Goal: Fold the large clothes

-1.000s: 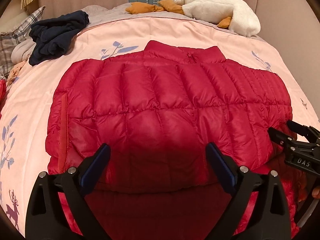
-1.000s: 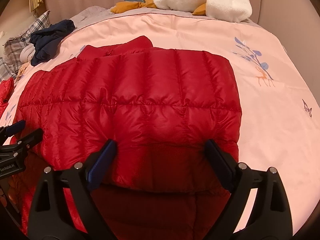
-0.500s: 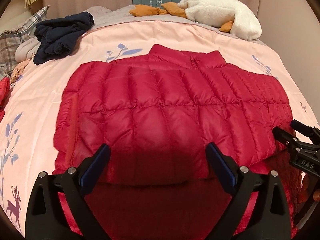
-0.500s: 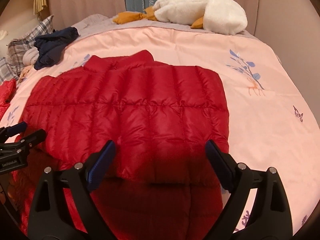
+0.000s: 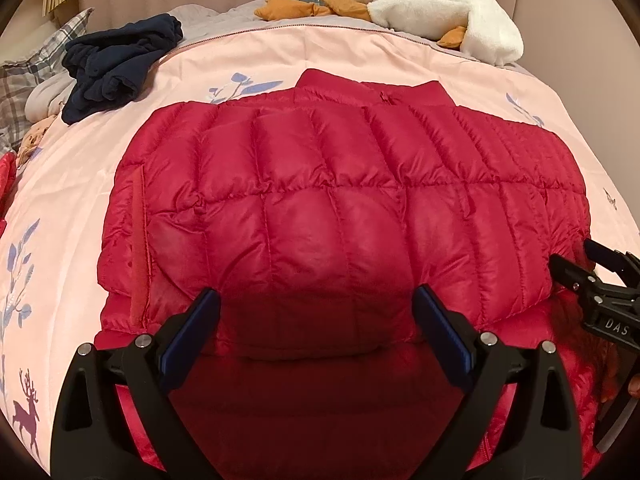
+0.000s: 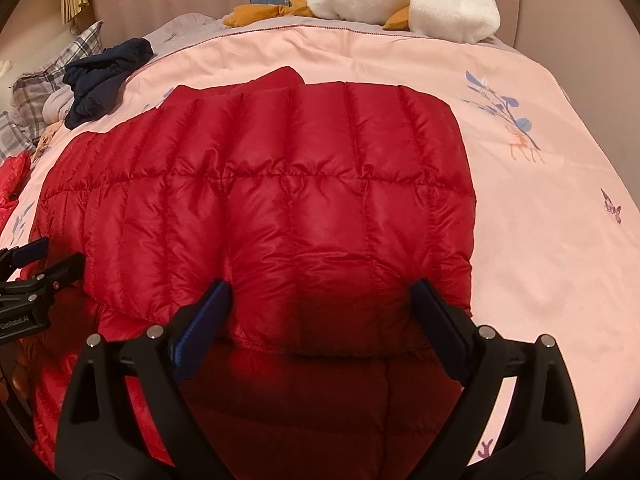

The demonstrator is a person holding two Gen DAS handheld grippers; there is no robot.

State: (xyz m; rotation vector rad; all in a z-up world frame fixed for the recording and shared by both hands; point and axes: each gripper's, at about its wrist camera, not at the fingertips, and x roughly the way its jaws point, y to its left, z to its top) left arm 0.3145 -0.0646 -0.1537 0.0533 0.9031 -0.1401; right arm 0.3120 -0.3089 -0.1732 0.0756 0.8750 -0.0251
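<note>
A red quilted down jacket (image 5: 328,200) lies flat on the pink bedspread (image 5: 60,208), collar towards the far side. One layer is folded over, and its edge runs across just in front of both grippers. My left gripper (image 5: 316,300) hovers open over the jacket's near left part, holding nothing. My right gripper (image 6: 322,292) hovers open over the near right part (image 6: 320,208), also holding nothing. Each gripper shows at the edge of the other's view: the right gripper (image 5: 592,268) and the left gripper (image 6: 44,256), both above the jacket's near middle.
A crumpled navy garment (image 5: 120,64) and a plaid pillow (image 5: 24,76) lie at the far left. A white plush toy (image 5: 440,12) with orange parts rests along the far edge by the wall. Another red cloth (image 6: 12,176) shows at the left edge. Bare bedspread (image 6: 540,240) lies right of the jacket.
Both grippers drew back from the jacket half a second ago and have now come close over it again. They stay open; the jacket lies as before.
</note>
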